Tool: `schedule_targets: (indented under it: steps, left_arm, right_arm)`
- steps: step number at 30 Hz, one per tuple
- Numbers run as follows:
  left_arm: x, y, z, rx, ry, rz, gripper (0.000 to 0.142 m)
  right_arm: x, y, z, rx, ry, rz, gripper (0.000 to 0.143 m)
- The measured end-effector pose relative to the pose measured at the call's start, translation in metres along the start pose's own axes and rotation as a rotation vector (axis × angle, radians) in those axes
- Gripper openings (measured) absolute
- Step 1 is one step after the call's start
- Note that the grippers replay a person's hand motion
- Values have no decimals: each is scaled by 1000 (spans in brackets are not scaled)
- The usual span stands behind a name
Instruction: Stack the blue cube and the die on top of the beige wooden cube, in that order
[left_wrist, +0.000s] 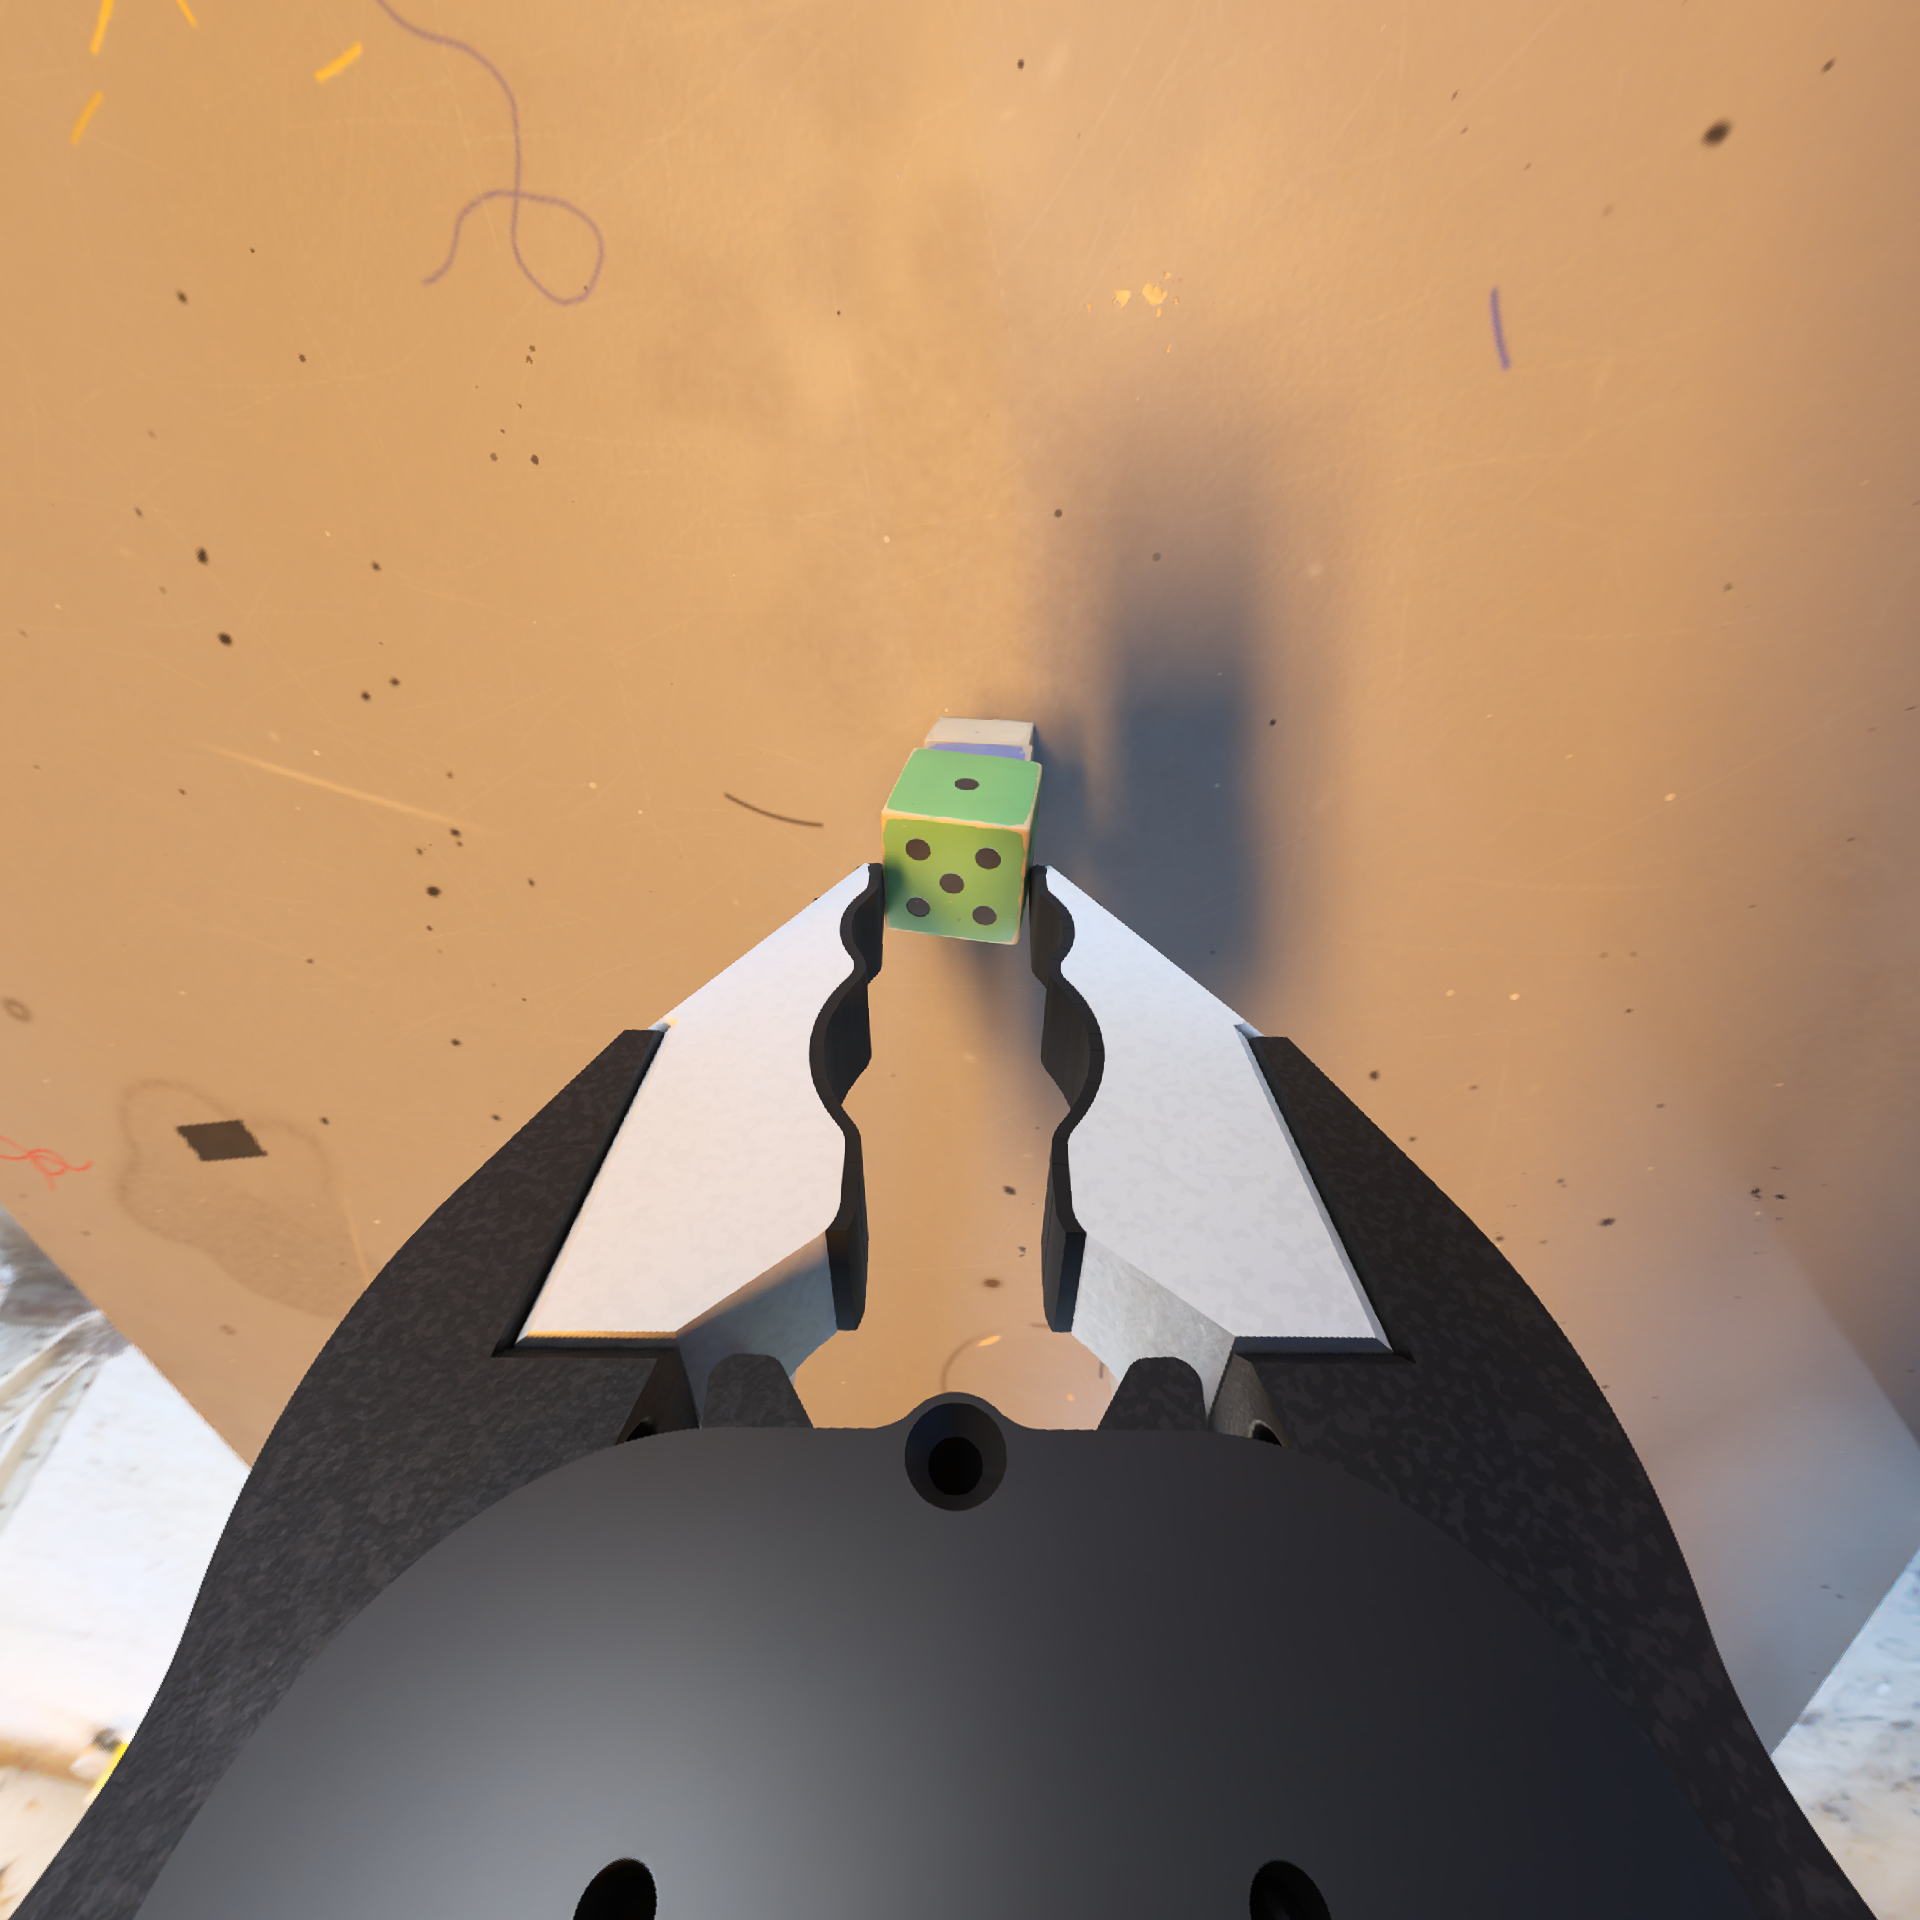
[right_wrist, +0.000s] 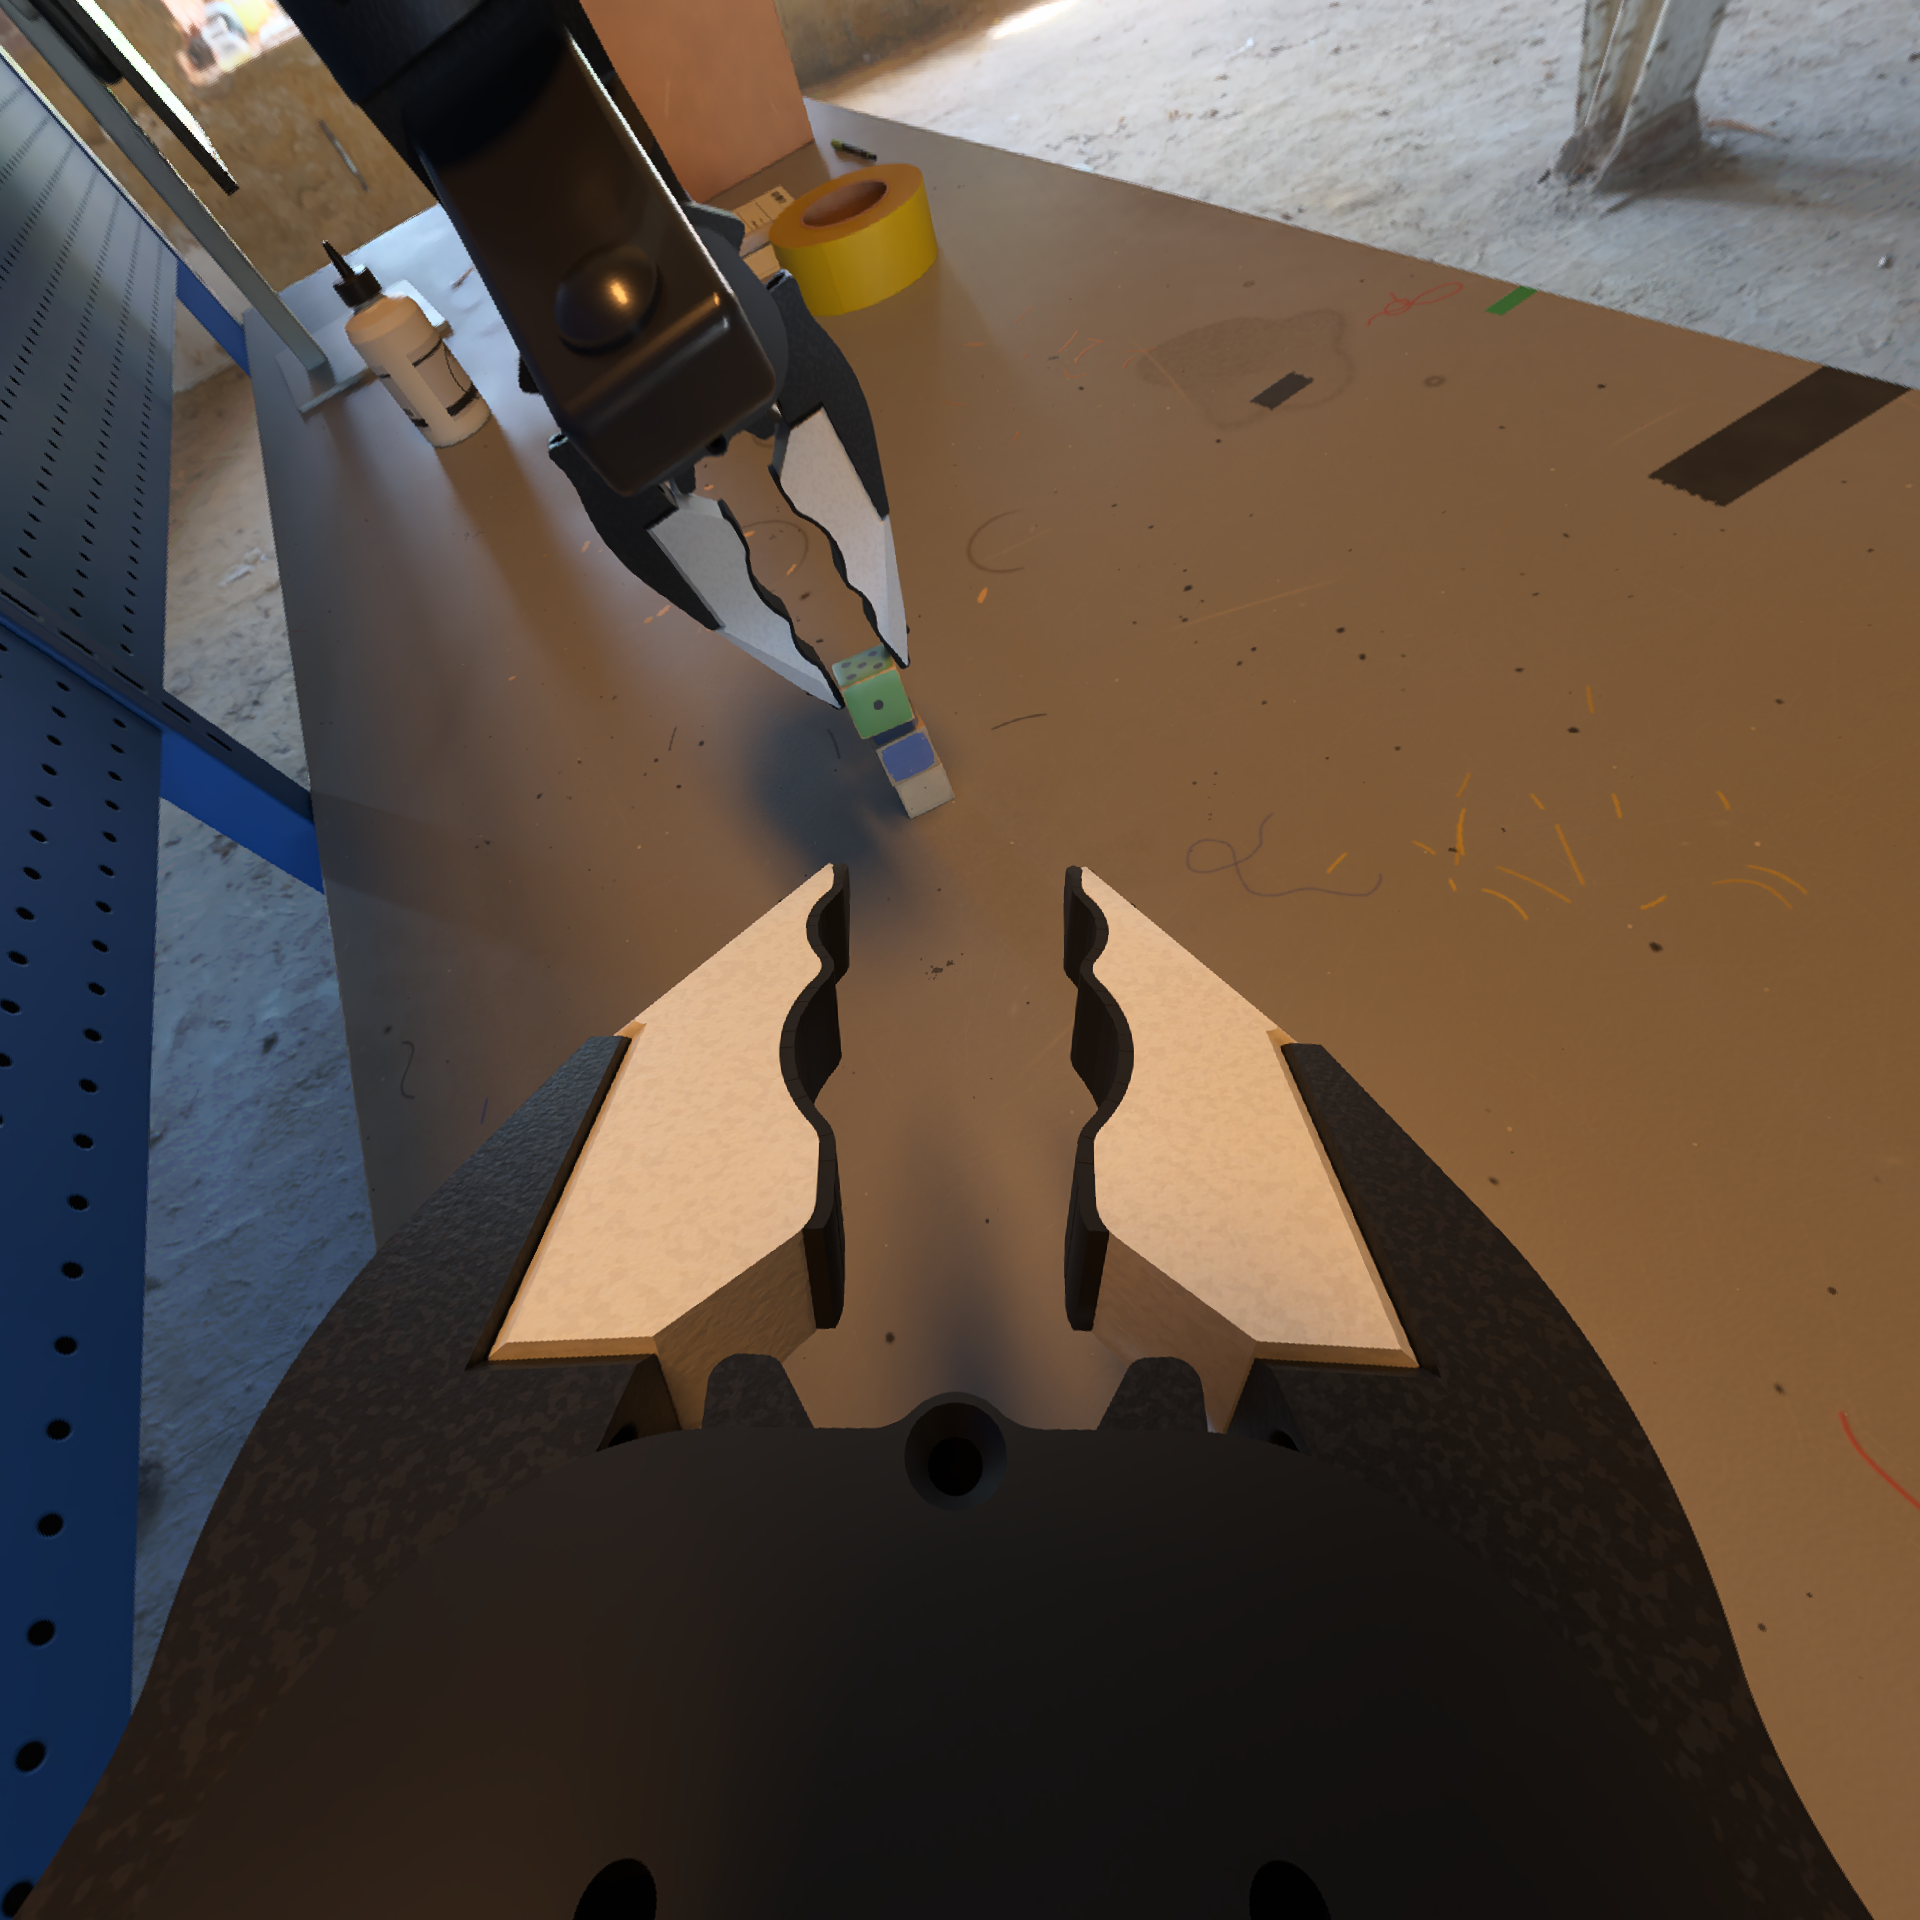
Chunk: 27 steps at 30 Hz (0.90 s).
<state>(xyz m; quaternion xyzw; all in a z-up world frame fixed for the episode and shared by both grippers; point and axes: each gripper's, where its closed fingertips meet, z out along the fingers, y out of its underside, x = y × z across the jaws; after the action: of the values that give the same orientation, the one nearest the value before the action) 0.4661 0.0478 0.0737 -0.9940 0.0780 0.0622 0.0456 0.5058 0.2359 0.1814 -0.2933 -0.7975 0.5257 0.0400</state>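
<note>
Two grippers, one table, three stacked pieces, plus sundries at the far end.

Table (right_wrist: 1351, 727): broad brown top, scuffed, speckled, marked with scribbles; carries everything listed.

Left gripper (left_wrist: 954, 904): angled down over the stack, fingers closed onto the side faces of the die, tips pressing both flanks. Risk: if it opens while tilted or not fully settled, the die tips off; any sideways drift on withdrawal drags the column with it.

Right gripper (right_wrist: 956, 894): fingers moderately apart, nothing between them, pointed at the stack from near by. Risk: judged low while it stays apart from the stack; a forward nudge would topple all three.

Yellow tape roll (right_wrist: 854, 234) and white glue bottle (right_wrist: 416, 364): far end of the table, well apart from the work; no hazard judged.

Beige wooden cube (right_wrist: 925, 795): on the table, base of the stack.

Blue cube (right_wrist: 906, 756): on top of the beige cube, roughly squared to it. Risk: slides if the die is pressed down off-centre.

Die (left_wrist: 958, 862): green, dark pips, held at the top of the stack; whether it touches the blue cube cannot be told. Risk: overhang on one edge, since the left wrist view shows the lower cubes peeking out beyond it.
</note>
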Motion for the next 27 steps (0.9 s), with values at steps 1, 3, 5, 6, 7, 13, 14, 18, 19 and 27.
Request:
schedule_targets:
  steps: [1, 3, 5, 6, 7, 13, 14, 18, 19, 27]
  left_arm:
    - [-1, 0, 1, -11, -10, 11, 28]
    - [-1, -1, 3, -19, -10, 16, 28]
    - [-1, -2, 4, -17, 0, 12, 28]
    - [-1, -3, 5, -17, 1, 13, 28]
    - [-1, -3, 5, -21, 3, 14, 28]
    - [0, -2, 8, -44, 18, 22, 28]
    - [0, -2, 8, -45, 21, 23, 28]
    - [0, -2, 9, -49, 23, 26, 27]
    - [-1, -2, 9, -50, 19, 27, 27]
    - [0, -2, 9, -53, 20, 41, 27]
  right_arm:
    - [0, 0, -1, 5, -1, 0, 41]
    - [0, -1, -3, 18, -2, 1, 41]
    - [1, -1, -5, 26, -3, 3, 41]
    - [1, -1, -6, 29, -4, 4, 41]
    - [1, -1, -6, 32, -6, 7, 41]
    - [2, 0, -7, 33, -11, 15, 41]
    - [2, 0, -6, 34, -13, 15, 41]
    - [2, 0, -4, 28, -20, 14, 41]
    - [2, 0, -3, 24, -21, 13, 41]
    - [2, 1, -1, 17, -25, 13, 41]
